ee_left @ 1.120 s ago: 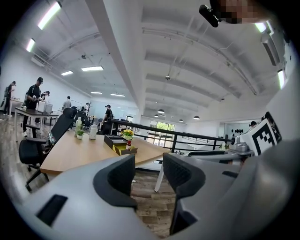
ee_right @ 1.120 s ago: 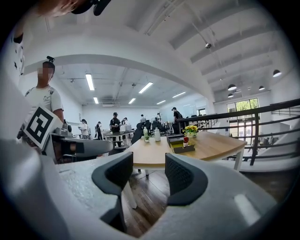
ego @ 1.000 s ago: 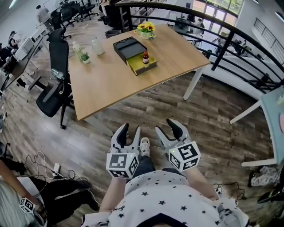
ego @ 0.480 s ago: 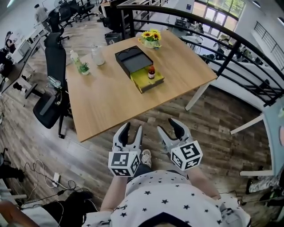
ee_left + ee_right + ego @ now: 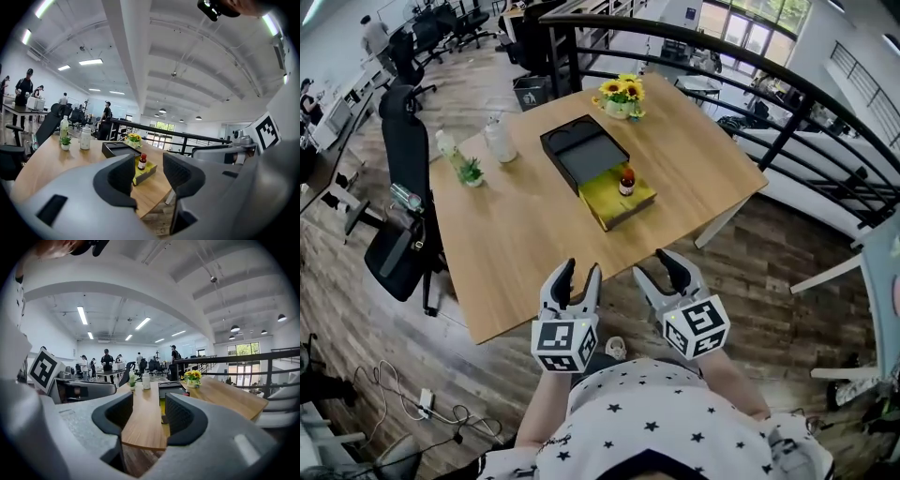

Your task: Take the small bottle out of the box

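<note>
A small brown bottle with a red cap (image 5: 626,181) stands upright in the yellow-lined box (image 5: 619,199) near the middle of the wooden table (image 5: 525,234); the black lid (image 5: 583,153) lies just behind the box. The left gripper view shows the small bottle (image 5: 141,162) between its jaws, far off. My left gripper (image 5: 577,278) and right gripper (image 5: 660,267) are both open and empty, held side by side over the table's near edge, well short of the box. In the right gripper view the box (image 5: 162,409) is partly hidden by a jaw.
A pot of sunflowers (image 5: 620,95) stands at the table's far side. A white bottle (image 5: 499,142), a clear bottle and a small plant (image 5: 470,172) stand at the far left. A black office chair (image 5: 401,197) is left of the table, a black railing (image 5: 787,103) to the right.
The person has walked toward the table: the table and box have come nearer in the head view, and both grippers now reach its near edge. Both stay open.
</note>
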Available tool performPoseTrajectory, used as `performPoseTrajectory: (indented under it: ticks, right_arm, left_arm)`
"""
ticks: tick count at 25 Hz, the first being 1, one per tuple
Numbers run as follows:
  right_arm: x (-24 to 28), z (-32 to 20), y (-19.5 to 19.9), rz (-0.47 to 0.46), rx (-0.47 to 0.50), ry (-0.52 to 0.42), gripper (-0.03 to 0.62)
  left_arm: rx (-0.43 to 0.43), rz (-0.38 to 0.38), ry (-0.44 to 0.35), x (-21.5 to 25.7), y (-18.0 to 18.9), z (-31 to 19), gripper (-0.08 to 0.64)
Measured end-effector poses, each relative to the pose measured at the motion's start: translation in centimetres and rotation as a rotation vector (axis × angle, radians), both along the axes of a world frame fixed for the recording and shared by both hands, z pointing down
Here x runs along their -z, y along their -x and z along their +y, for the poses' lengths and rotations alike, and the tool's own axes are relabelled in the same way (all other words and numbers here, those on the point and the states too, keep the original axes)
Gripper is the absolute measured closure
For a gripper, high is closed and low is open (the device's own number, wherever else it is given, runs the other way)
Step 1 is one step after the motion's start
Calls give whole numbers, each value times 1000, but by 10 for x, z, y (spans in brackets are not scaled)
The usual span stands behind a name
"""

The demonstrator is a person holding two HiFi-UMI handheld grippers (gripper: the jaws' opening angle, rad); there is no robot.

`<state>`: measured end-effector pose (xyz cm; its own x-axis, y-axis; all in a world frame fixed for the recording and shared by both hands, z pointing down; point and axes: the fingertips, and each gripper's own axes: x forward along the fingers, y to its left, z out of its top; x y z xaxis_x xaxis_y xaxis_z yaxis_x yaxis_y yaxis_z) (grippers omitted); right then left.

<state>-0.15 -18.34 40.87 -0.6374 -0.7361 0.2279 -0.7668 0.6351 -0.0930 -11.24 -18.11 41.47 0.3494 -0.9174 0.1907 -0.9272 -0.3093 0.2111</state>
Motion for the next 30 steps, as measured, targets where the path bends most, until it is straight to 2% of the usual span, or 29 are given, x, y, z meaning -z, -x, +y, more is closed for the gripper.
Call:
performPoseTrajectory:
  ticks: [12,23,30]
  right_arm:
    - [-19,-64,15,55,-21,4,396]
    - [-45,-136,13,76,15,44,396]
    - [-65,-195,8,117,26,39,396]
  left_arm:
    - [-11,2,46,-26,14,-54,394]
    - [63,11,100,-47,20,-101,394]
    - [104,10,127,-62,23,-146,394]
